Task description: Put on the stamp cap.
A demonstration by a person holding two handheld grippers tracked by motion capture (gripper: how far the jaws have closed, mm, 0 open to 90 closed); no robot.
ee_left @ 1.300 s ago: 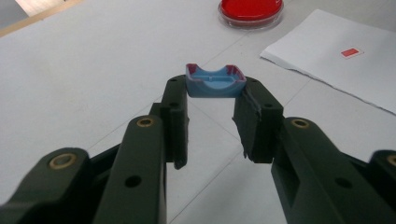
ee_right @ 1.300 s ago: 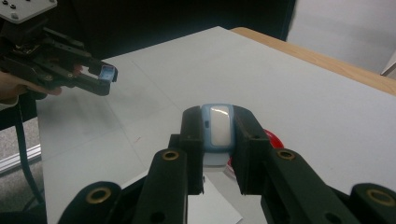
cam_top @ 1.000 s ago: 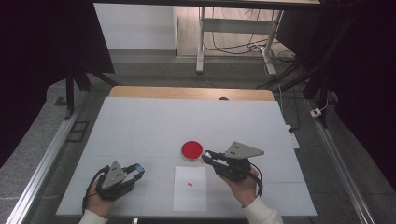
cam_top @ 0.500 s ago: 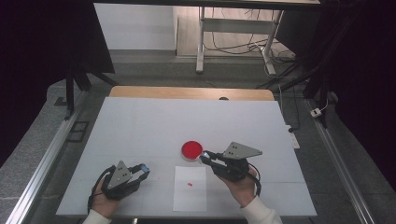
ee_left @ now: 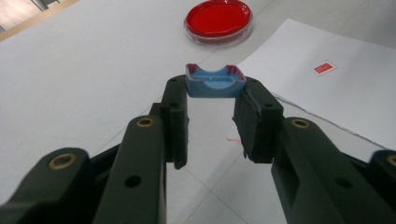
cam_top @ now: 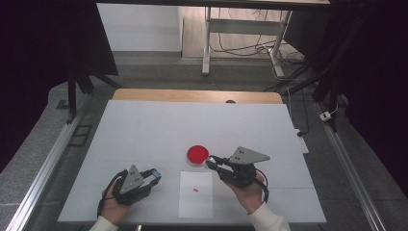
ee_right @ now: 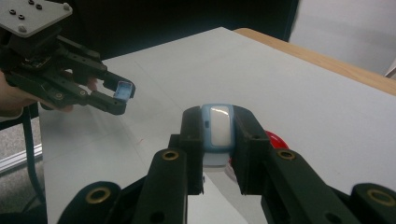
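Left gripper [ee_left: 215, 100]: clamped on blue cap [ee_left: 215, 82].
Right gripper [ee_right: 217, 128]: clamped on blue-white stamp body [ee_right: 218, 127].
Advice: align cap squarely near table's [cam_top: 144, 130] front edge, then press.

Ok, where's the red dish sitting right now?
In the high view the red dish rests on the table just beyond the paper sheet, beside the right gripper.

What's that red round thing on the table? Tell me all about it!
The red dish is a shallow round one with a clear rim, like plastic, and bright red inside. It lies flat on the white table, just past the paper. The right gripper holds its tip close beside it; whether they touch is hard to tell.
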